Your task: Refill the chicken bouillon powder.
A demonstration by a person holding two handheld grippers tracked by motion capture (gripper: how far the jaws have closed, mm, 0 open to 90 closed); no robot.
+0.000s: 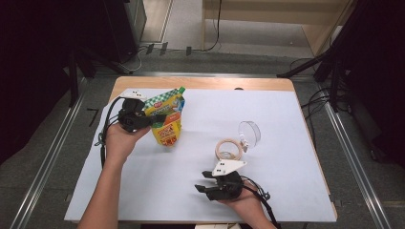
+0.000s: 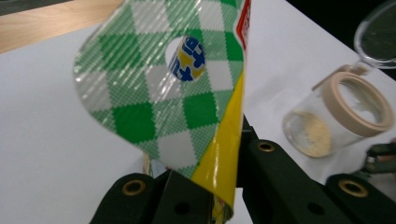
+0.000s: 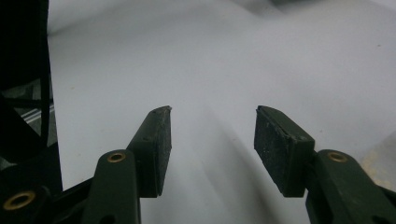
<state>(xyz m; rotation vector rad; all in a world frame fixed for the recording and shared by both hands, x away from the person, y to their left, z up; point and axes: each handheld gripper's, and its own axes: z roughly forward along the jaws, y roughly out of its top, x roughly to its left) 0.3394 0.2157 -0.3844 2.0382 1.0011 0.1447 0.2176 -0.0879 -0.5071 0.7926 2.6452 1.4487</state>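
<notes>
A spouted pouch (image 1: 167,119) with a green check top, yellow-orange lower half and green cap is held off the white table cover at the back left. My left gripper (image 1: 156,119) is shut on it, and in the left gripper view the black jaws pinch the pouch (image 2: 159,93) at its lower edge, with the left gripper (image 2: 219,182) at the bottom. A glass jar (image 1: 228,149) with a beige ring around its mouth stands mid-table, its clear lid (image 1: 249,133) swung back. My right gripper (image 1: 199,181) is just in front of the jar, open, with nothing between its pads (image 3: 212,135).
The white cover (image 1: 286,181) spreads over a wooden table (image 1: 200,82). In the left gripper view the jar (image 2: 336,116) holds a little yellowish residue, with its lid (image 2: 378,32) behind it. Black stands and cables lie beyond the table.
</notes>
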